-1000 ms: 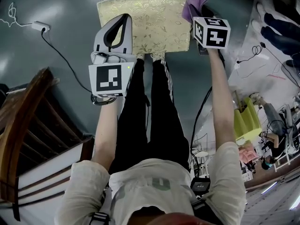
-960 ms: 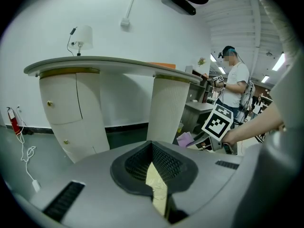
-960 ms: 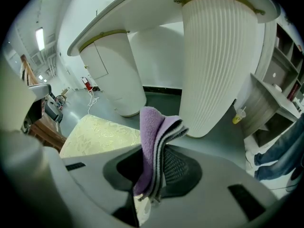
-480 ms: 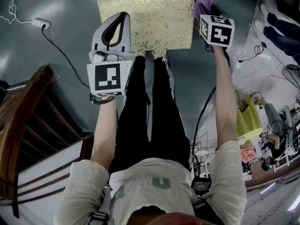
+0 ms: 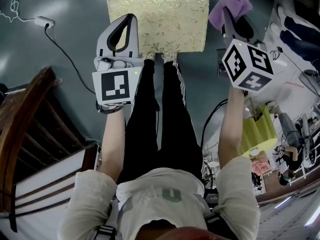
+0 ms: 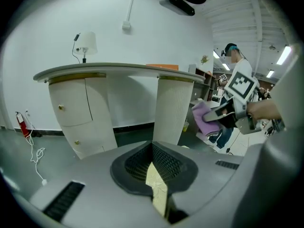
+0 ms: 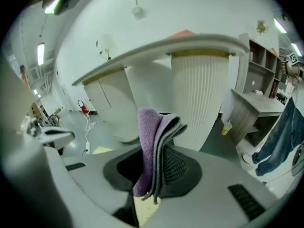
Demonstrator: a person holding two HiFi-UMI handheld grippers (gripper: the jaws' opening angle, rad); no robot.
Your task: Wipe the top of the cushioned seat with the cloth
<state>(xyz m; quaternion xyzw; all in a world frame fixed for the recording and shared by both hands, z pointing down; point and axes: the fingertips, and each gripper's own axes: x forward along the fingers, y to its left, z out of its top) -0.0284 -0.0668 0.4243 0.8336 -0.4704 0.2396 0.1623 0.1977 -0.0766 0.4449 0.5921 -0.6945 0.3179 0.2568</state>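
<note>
One person is holding two grey two-jaw grippers, each carrying one cube with black-and-white square markers, over one square cushioned seat with a pale gold leaf-patterned top (image 5: 165,16).

The right gripper (image 5: 231,25) is hanging beside the seat, off its right edge and clear of the gold top. Its jaws are clamping one folded purple terry cloth (image 5: 230,5). In the right gripper view the cloth (image 7: 151,141) is standing up out of the right gripper (image 7: 154,177) as a folded bundle, purple outside with grey-edged layers showing along the fold, and a strip of the gold top is showing below it. The cloth is not touching the seat.

The left gripper (image 5: 129,21) is hovering over the seat's near left corner. Whether it is touching the top cannot be told. Its jaws are meeting at the tips with nothing between them, and in the left gripper view only a thin strip of the gold top is showing through the left gripper (image 6: 153,151).

The person's two legs in black trousers (image 5: 160,119) are standing at the seat's near edge. One dark wooden chair (image 5: 22,134) is standing well to the near left of the seat, and one white power strip (image 5: 42,21) with its cable is lying on the floor to the seat's left.
</note>
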